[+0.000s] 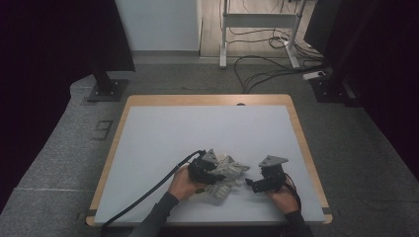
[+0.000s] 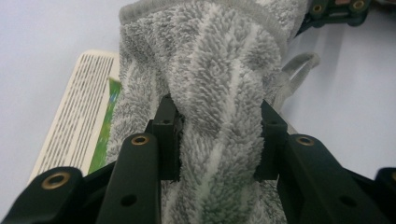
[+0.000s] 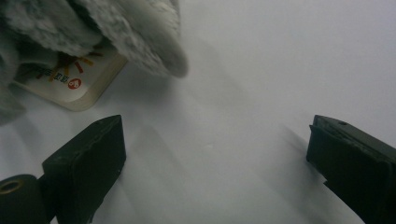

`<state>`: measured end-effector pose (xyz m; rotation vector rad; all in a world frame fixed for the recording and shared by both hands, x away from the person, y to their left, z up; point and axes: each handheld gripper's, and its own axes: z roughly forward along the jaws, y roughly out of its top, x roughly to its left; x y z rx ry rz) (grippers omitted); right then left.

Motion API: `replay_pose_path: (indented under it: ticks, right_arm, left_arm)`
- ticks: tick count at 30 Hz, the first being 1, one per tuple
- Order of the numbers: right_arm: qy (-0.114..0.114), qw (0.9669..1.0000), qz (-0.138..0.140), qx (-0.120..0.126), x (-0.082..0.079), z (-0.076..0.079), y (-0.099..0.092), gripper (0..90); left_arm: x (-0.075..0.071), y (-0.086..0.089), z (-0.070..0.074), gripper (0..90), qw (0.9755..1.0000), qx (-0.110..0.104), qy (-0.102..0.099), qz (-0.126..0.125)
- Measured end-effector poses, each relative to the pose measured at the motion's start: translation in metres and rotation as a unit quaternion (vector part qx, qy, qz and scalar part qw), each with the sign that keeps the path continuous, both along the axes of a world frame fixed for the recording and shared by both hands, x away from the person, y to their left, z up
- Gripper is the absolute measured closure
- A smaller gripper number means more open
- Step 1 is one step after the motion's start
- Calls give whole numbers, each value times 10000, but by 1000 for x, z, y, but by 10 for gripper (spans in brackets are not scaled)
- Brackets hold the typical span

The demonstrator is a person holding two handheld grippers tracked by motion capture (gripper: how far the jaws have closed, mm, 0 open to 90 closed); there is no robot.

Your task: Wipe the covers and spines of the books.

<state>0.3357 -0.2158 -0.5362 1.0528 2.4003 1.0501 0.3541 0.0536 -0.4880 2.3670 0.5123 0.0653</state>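
Observation:
A fluffy grey sock with white stripes (image 2: 219, 70) is pinched between the jaws of my left gripper (image 2: 218, 140), which is shut on it. In the high view the sock (image 1: 231, 168) bunches by the left gripper (image 1: 212, 174) near the table's front middle. A cream cardboard label (image 2: 77, 112) with print and a green strip lies under the sock. My right gripper (image 3: 217, 154) stands open over the bare white table, jaws wide apart with nothing between them. It points left toward the sock (image 3: 116, 32) and label (image 3: 70, 84). In the high view the right gripper (image 1: 253, 185) is just right of the sock.
The white tabletop (image 1: 197, 133) has a wooden rim (image 1: 304, 148). A black cable (image 1: 143, 197) trails from the left gripper toward the front left edge. Beyond the table are a grey carpet, stand bases and floor cables (image 1: 267, 69).

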Motion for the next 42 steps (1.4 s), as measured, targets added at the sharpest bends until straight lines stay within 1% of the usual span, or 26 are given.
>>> replay_pose_path:
  ticks: [3,9,13,18,20,22,25,30,31,35,42]
  right_arm:
    - [2,10000,-4,2,0,0,0,43]
    - [1,10000,-1,5,0,0,0,44]
    - [0,10000,-4,3,0,0,0,44]
    - [1,10000,-7,9,0,0,0,45]
    - [2,10000,-1,6,0,0,0,45]
    - [0,10000,-9,10,0,0,0,46]
    - [-3,10000,-6,10,0,0,0,47]
    - [-3,10000,-5,11,0,0,0,48]
    - [0,10000,0,16,0,0,0,49]
    - [-2,10000,-5,13,0,0,0,49]
    - [-10,10000,5,15,0,0,0,50]
  left_arm:
    - [3,-7,-1,613,10000,-11,-7,-21]
    - [7,-22,-1,613,9999,45,-61,-86]
    - [9,-33,-2,613,9999,26,-78,-126]
    - [12,-32,-2,614,9999,-17,7,-153]
    - [12,-32,-2,614,9999,-30,11,-152]
    - [13,-30,0,614,9999,-58,-11,-127]
    - [14,-26,3,615,9999,-120,36,-78]
    - [17,-16,11,615,10000,-22,-65,70]
    - [17,-13,13,615,9999,1,-87,93]
    - [20,-1,22,615,9996,-49,-140,237]
    - [25,25,38,614,9984,-28,-266,499]
